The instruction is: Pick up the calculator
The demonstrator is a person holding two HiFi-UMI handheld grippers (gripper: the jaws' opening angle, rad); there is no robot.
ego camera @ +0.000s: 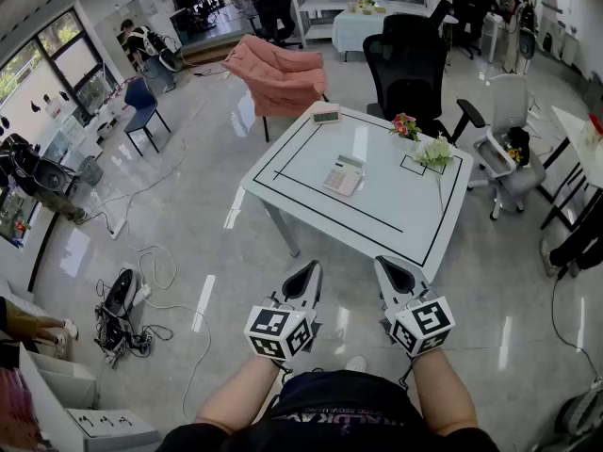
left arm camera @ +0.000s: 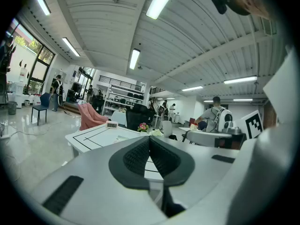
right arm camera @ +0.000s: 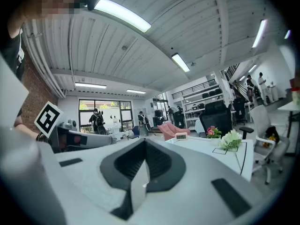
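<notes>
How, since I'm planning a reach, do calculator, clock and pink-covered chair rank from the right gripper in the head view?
1. calculator, middle of the table, nearest the right gripper.
2. clock, at its far corner.
3. pink-covered chair, on the floor beyond that corner.

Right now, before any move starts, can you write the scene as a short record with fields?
table: white top with black tape lines
calculator: lies flat near the table's middle, untouched
other items on table: small digital display at the far edge; pink flowers and white flowers toward the right side
left gripper: shut, empty, short of the table
right gripper: shut, empty, short of the table
task stage: pick-up not yet begun
</notes>
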